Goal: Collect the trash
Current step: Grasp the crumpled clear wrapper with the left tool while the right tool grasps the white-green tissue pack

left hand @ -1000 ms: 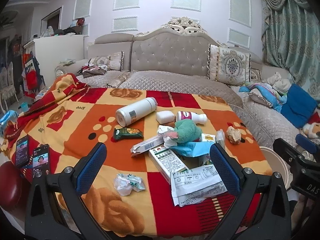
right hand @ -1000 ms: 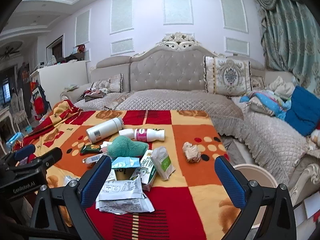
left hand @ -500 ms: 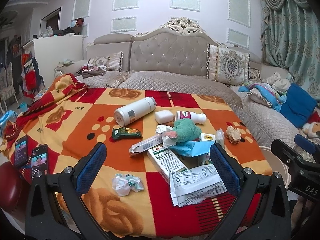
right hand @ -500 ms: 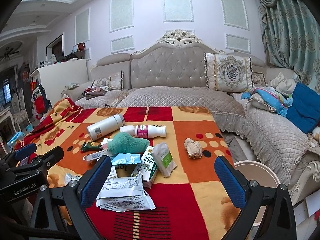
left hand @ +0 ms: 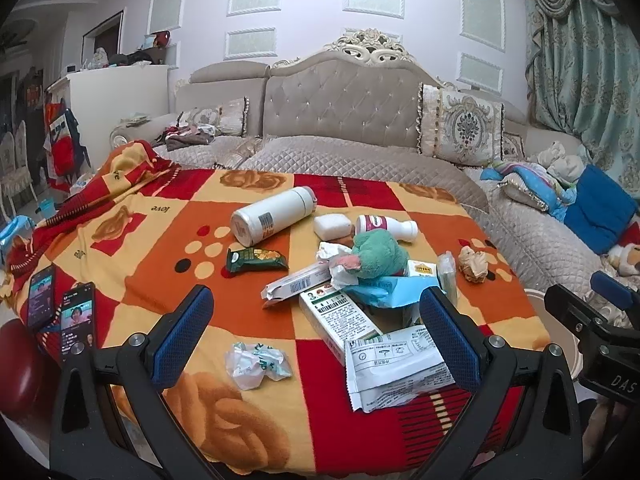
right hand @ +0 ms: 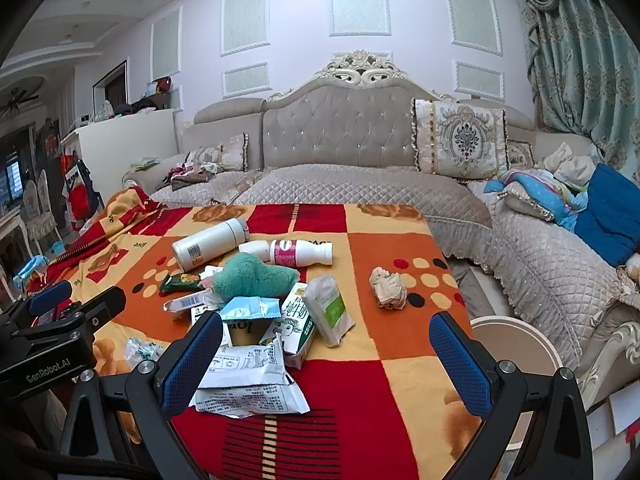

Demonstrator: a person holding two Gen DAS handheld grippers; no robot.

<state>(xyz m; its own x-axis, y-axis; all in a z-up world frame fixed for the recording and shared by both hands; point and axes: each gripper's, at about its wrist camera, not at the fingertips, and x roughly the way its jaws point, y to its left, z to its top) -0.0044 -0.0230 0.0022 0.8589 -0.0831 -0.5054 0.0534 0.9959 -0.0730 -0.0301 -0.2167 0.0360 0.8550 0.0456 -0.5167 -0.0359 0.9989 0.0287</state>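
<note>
Behind everything sits the sofa (left hand: pixel 352 120); mid-frame, the blanket (left hand: pixel 140 240) carries our trash: wrapper (left hand: pixel 256 366) lower centre, packet (left hand: pixel 396 364) beside it, wad (right hand: pixel 386 286) right of centre; we hold the left gripper (left hand: pixel 316 344) and right gripper (right hand: pixel 326 362) back with jaws spread wide and empty, likely choosing a target; since a second ago, the pile looms slightly nearer, nothing lifted.

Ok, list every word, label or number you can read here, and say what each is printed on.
"WATERMELON FROST": white and green box.
"love", upside down: blanket.
"GenRobot.AI": left tool's body.
"DAS", cut off: right tool's body.
Too small or blurred: white wrapper, white bottle's label, pink-labelled bottle, phone screens.
</note>
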